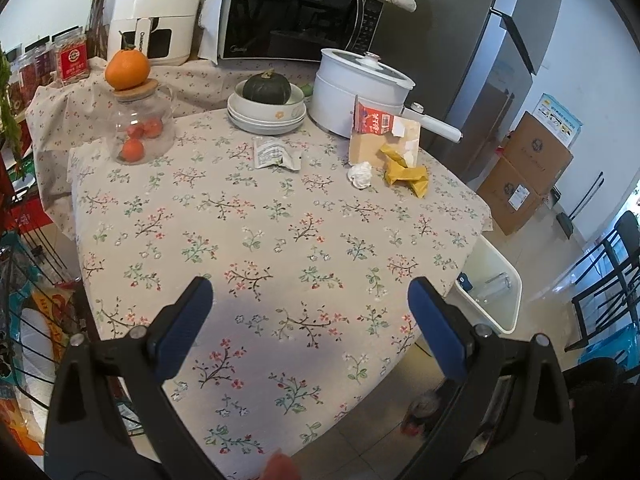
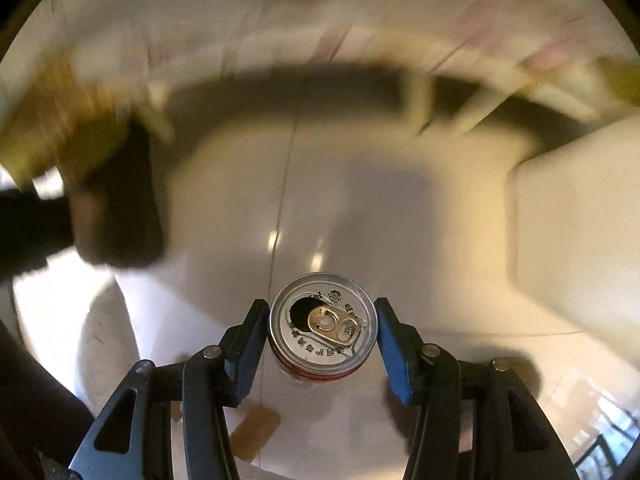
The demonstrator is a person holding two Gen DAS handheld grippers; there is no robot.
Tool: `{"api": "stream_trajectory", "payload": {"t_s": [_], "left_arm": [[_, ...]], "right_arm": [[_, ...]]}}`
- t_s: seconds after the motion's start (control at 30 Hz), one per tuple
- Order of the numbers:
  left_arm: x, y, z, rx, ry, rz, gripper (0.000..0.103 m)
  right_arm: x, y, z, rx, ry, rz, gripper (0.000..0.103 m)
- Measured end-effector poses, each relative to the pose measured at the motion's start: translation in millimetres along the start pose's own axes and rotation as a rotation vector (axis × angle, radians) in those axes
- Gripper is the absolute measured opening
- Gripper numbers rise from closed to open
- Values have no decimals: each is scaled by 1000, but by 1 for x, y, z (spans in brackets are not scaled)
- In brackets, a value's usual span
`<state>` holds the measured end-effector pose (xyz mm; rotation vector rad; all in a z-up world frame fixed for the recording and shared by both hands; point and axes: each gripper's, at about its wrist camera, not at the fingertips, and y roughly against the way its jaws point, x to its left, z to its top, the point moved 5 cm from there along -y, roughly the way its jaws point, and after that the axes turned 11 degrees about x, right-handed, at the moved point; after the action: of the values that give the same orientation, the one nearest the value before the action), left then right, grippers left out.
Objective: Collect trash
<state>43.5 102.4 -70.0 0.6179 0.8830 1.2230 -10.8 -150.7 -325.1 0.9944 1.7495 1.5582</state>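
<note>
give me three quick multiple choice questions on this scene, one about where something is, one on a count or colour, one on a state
1. Where does the crumpled tissue lie?
A. on the tablecloth left of the yellow wrappers
B. inside the white bin
C. on the microwave

2. What colour are the pads on the left gripper?
A. red
B. blue
C. green

3. What is the right gripper doing?
A. spread wide over bare floor
B. holding a tissue
C. holding an opened can

Answers: 1 A, the tissue lies on the floral cloth beside the wrappers. 2 B, both pads are blue. 3 C, the fingers sit against the can's sides and its tab hole is open.
</note>
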Motion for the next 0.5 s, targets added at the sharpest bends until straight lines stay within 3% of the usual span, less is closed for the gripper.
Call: {"api": "stream_trajectory", "payload": {"t_s": [0.23,0.33,0.5], "left_arm": [[-14,0,8,-20,-14,5,98],[-21,-2,10,-26,-28,16,98],[-28,-10,13,-20,-33,33,98]], "right_arm": [[-107,155,22,-304,-208,-121,54],[-148,195,14,-374,-304,-189,54],[-202,212,15,-418,-442,-252,54]]}}
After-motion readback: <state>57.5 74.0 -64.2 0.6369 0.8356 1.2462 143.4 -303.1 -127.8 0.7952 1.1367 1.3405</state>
